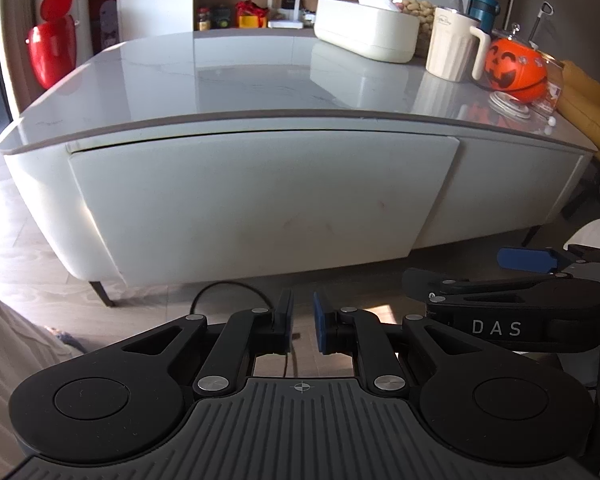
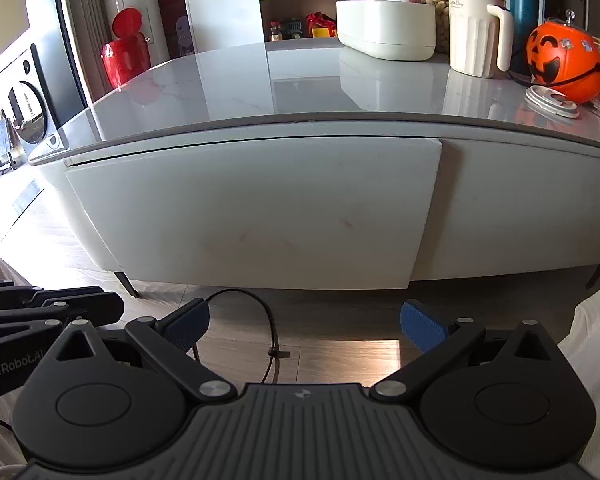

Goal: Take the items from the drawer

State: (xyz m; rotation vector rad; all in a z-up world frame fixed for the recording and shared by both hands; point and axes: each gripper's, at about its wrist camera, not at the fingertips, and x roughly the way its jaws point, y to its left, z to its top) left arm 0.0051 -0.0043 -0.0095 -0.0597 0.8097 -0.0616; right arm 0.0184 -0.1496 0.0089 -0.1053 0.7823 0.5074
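Drawer (image 1: 256, 196) is the wide white front panel on the low table (image 1: 236, 68), straight ahead of both my grippers, closed or nearly so; its right edge stands slightly proud of the neighbouring panel. Nothing from inside is visible. My left gripper (image 1: 302, 322) hangs low in front of it over the wood floor, blue pads almost together with only a thin gap, nothing between them. My right gripper (image 2: 305, 326) is just beside it, jaws spread wide, empty, also short of the drawer and not touching it. A black cable (image 2: 260, 320) loops on the floor between the right fingers. On the tabletop, far right: orange pumpkin bucket (image 1: 514, 70), cream mug (image 1: 456, 46), white tub (image 1: 364, 30), a teal bottle (image 2: 524, 4) behind the mug. Red bin (image 1: 52, 52) stands off the table's left end.
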